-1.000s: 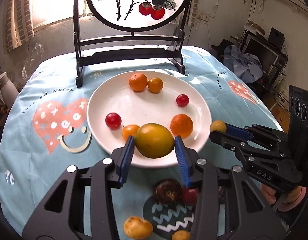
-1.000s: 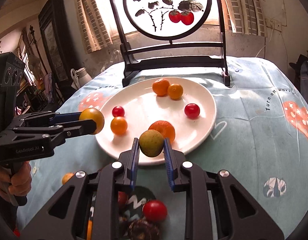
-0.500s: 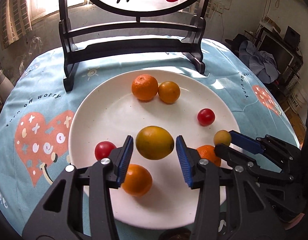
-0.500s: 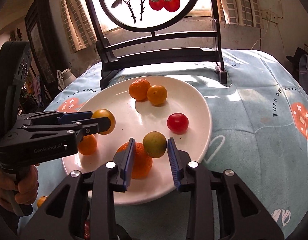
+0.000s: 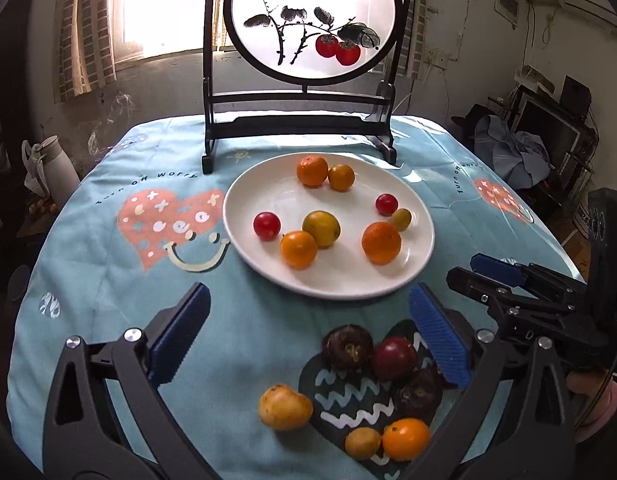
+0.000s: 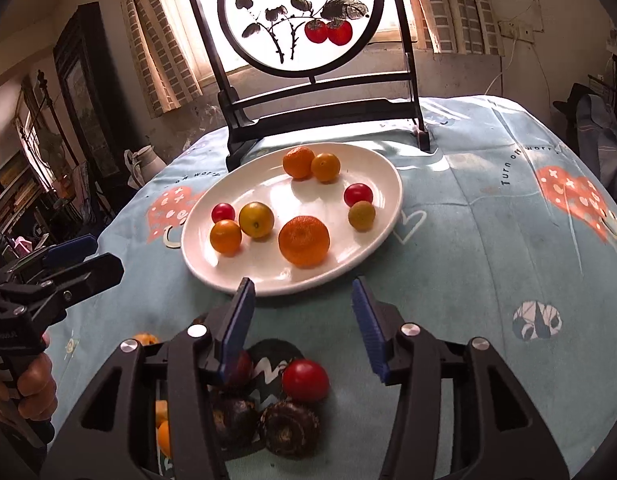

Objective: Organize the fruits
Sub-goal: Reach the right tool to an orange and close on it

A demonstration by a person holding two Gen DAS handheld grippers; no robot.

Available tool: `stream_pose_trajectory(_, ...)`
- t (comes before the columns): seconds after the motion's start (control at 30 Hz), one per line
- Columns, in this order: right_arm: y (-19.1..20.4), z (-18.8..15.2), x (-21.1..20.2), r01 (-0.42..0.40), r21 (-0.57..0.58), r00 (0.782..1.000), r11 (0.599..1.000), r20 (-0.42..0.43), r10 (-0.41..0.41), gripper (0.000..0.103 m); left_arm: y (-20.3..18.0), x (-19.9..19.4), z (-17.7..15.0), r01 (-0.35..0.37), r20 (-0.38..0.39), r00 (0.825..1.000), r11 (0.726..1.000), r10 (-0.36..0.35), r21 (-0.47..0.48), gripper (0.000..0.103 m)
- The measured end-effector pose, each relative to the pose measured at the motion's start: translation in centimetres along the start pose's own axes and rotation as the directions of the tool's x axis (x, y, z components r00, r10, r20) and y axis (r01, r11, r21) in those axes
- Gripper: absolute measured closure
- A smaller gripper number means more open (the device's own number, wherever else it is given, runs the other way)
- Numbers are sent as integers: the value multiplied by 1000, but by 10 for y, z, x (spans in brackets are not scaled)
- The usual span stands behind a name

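Left wrist view: the left gripper [image 5: 308, 336] has let go of the yellow-green fruit [image 5: 321, 228], now lying mid-plate [image 5: 388, 284]; jaws wide, empty.
Right wrist view: the right gripper [image 6: 302, 330], wide and empty, has dropped its small fruit [image 6: 361, 215] beside a cherry tomato [image 6: 358, 194].
Remaining: loose fruits [image 5: 400, 438] on the tablecloth [image 5: 100, 288] likely come next.

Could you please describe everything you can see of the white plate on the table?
The white plate is round, shallow and glossy, apparently ceramic, with a low raised rim. It lies flat on the blue patterned tablecloth, just in front of the dark wooden screen stand. It holds eight small round fruits: four orange, two red, two yellowish-green. Some of them touch each other. Neither claw touches the plate; the left claw and the right claw are both open and sit nearer the camera than its near rim.
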State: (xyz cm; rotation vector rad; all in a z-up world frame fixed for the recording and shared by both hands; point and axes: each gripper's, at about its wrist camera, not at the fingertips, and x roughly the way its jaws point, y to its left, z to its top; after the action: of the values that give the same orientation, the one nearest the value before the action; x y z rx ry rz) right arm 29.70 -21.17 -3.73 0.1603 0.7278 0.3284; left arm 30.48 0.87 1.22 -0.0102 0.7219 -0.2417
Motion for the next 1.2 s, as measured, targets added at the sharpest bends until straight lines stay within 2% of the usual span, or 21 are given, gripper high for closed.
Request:
stream_pose_trajectory(0.1,0,-24,-8,-13,-2,999,1000,-32,13,43,11,-4,-31,-63,11,998,997,64,-42,2)
stream_pose_trajectory(0.17,2,-34,-14,-24,-16,998,1000,-52,23,43,22,1,-44,-108,-43,994,990,105,-90,2)
stream_pose_trajectory(0.27,10,-38,-24,-37,-34,998,999,-44,36,43,34,4,-46,-156,-60,987,980,150,-121,2)
stream_pose_trajectory(0.33,18,-39,-30,-87,-38,996,996,-37,85,43,40,3,-46,-208,-60,977,970,202,-124,2)
stream_pose_trajectory(0.4,30,-43,-30,-128,-55,991,990,-53,125,42,47,0,-45,-228,-55,973,962,222,-153,2)
stream_pose_trajectory(0.5,49,-53,-26,-135,-123,988,983,-86,125,41,52,-5,-45,-204,-42,979,960,199,-193,2)
stream_pose_trajectory(0.6,63,-61,-26,-124,-182,989,975,-99,107,41,50,-6,-45,-203,-43,979,961,199,-185,2)
stream_pose_trajectory(0.77,73,-74,-17,-159,-110,966,981,-221,131,41,50,-5,-44,-204,-52,979,962,198,-179,2)
stream_pose_trajectory(0.83,75,-79,-13,-158,-102,961,982,-245,129,41,50,-6,-44,-200,-45,980,963,195,-181,2)
stream_pose_trajectory(1.03,82,-82,-13,-155,-159,967,975,-229,116,41,46,-11,-43,-201,-29,980,965,199,-171,2)
stream_pose_trajectory(1.13,82,-85,-9,-166,-164,960,972,-251,122,42,46,-14,-42,-205,-24,979,963,204,-175,2)
stream_pose_trajectory(1.2,81,-86,-7,-172,-158,958,972,-258,127,49,47,-14,-42,-202,-28,979,963,200,-178,2)
